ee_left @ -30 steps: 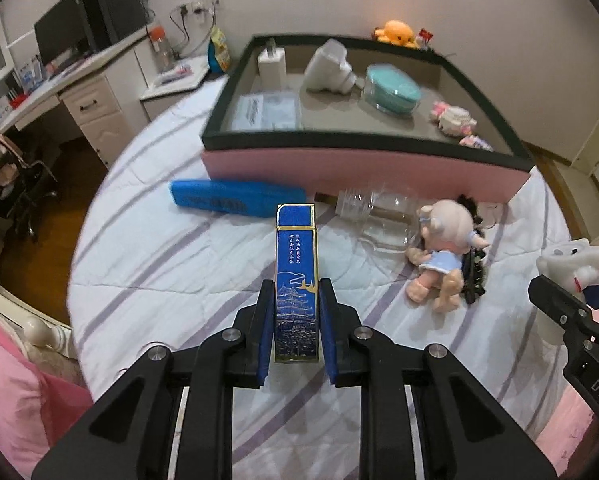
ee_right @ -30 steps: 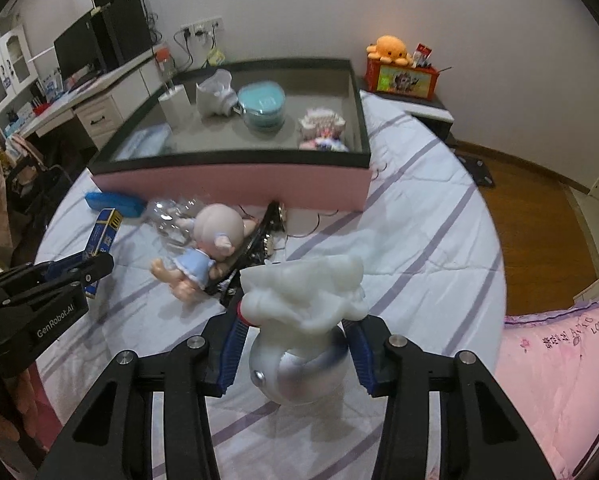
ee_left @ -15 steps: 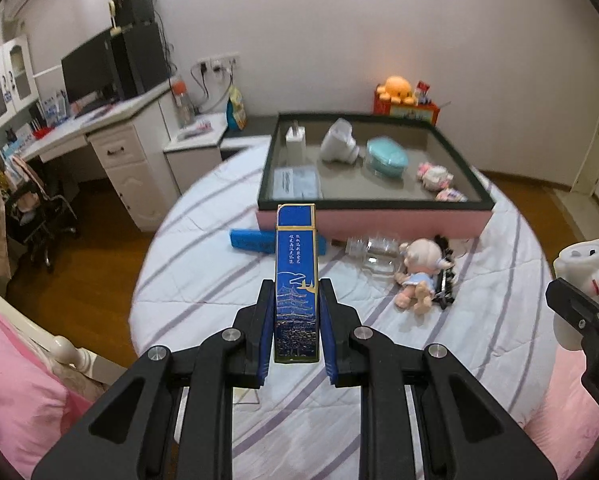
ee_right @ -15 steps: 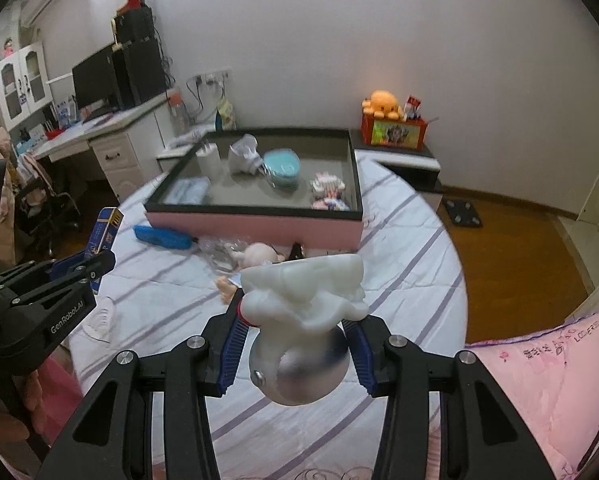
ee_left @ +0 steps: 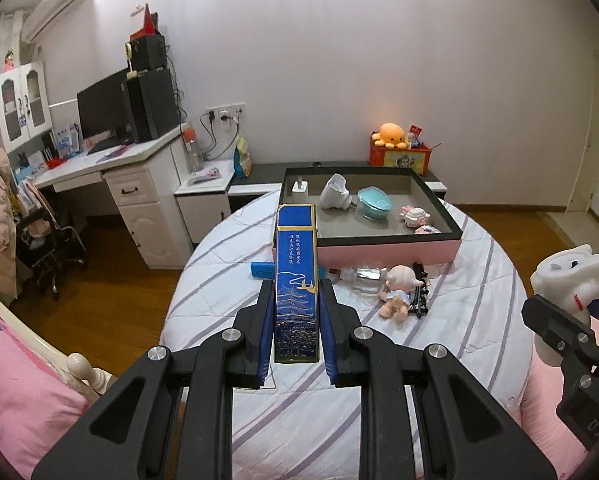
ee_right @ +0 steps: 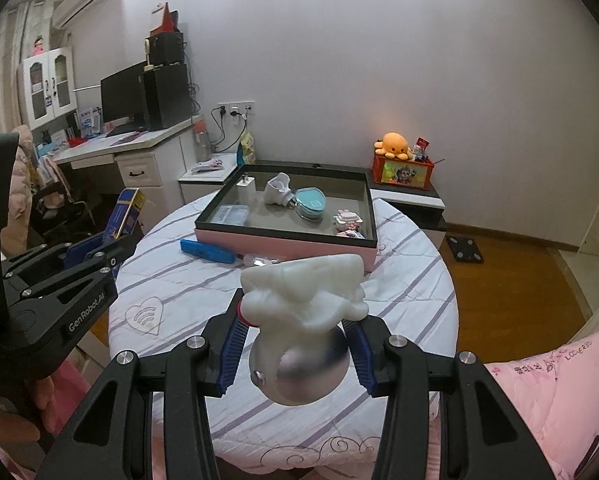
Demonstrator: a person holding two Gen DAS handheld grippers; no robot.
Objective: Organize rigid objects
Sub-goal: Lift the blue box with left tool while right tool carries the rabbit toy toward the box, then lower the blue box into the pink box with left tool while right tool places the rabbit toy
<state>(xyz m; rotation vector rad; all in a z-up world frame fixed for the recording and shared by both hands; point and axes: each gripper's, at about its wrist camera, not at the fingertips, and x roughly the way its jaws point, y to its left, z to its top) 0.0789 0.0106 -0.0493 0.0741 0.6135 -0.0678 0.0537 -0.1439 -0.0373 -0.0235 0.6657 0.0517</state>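
Holding both loads well above the round, quilt-covered desk, the left tool is clamped on a tall blue box and the right tool on a white figurine with a silver ball base. This looks like the carry step, with neither item yet in the pink-sided tray at the desk's far edge, which already holds a charger, a teal case and small toys. Next, I judge, each tool must travel forward over the tray's dark rim, descend onto bare floor between those items, then release.
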